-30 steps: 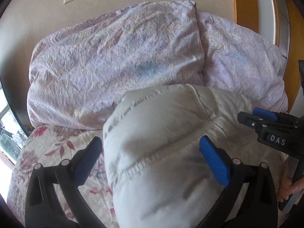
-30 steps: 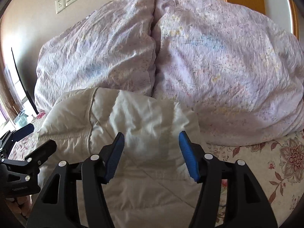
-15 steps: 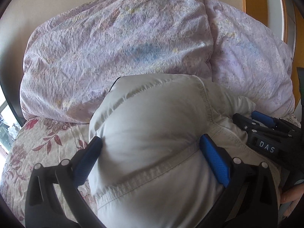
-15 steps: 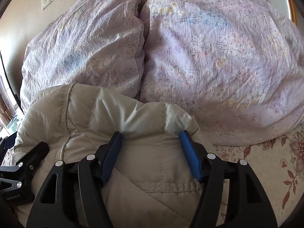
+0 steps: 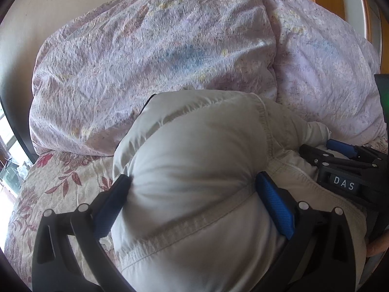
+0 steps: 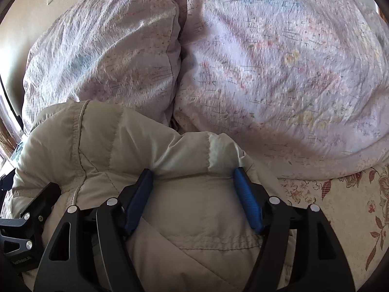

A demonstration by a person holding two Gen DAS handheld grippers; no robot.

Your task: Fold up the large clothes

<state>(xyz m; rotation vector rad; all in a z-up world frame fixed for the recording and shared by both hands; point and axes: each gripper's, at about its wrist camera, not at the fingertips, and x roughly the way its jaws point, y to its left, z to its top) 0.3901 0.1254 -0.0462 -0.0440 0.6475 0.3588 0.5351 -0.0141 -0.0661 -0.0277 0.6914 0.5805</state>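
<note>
right wrist view: our right gripper [image 6: 193,189] jaws opening around the puffy jacket [image 6: 102,146] fold, bulk ahead-left toward left gripper [image 5: 194,194], which clamps it.

Ahead of both my grippers, two lilac pillows [image 6: 279,73] wall off the way. The puffy cream jacket [image 5: 194,182] fills the room between them. Bare floral bedsheet [image 6: 340,206] lies open just right of my right gripper [image 6: 193,185].
</note>
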